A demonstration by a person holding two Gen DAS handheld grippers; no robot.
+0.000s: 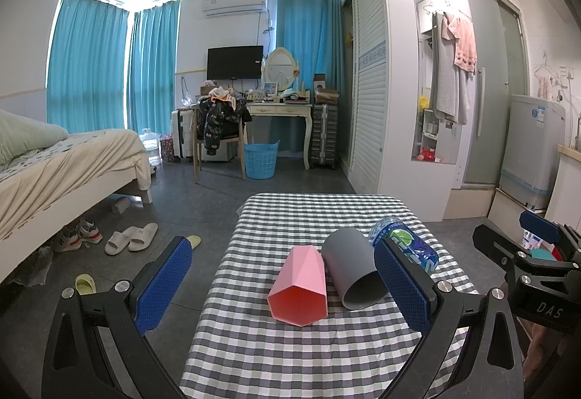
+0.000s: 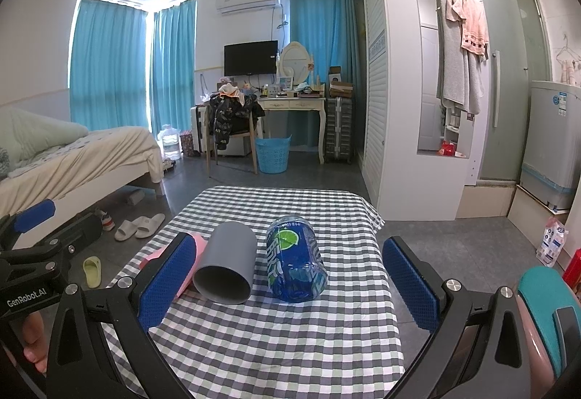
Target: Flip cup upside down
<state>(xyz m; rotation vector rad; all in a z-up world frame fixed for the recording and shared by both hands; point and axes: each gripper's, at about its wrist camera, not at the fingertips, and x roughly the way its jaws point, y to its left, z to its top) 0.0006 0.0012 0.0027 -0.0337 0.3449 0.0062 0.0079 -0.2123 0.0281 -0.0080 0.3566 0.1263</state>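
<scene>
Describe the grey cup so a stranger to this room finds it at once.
Start at the checked tablecloth in front of both grippers. Three things lie on their sides in a row there; the grey cup is the middle one, its open mouth facing the cameras. Unlike the faceted pink cup and the blue printed bottle beside it, it is smooth, round and plain.

Left wrist view: sitting low behind left tongs (image 1: 283,277), looking forward over checkered surface (image 1: 276,355) toward far desk (image 1: 279,108); pink cup (image 1: 298,284) lying close, between tong fingers.

Right wrist view: sitting low behind right tongs (image 2: 288,281), facing same way, close over surface (image 2: 276,337); grey cup (image 2: 226,262) and blue bottle (image 2: 295,259) lying between tong fingers.

Both views sharing surface, cups, bottle, bed, desk, wardrobe. Each catching other tongs at outer edge: right tongs (image 1: 526,246) beyond left view's right finger, left tongs (image 2: 32,242) beyond right view's left finger.
</scene>
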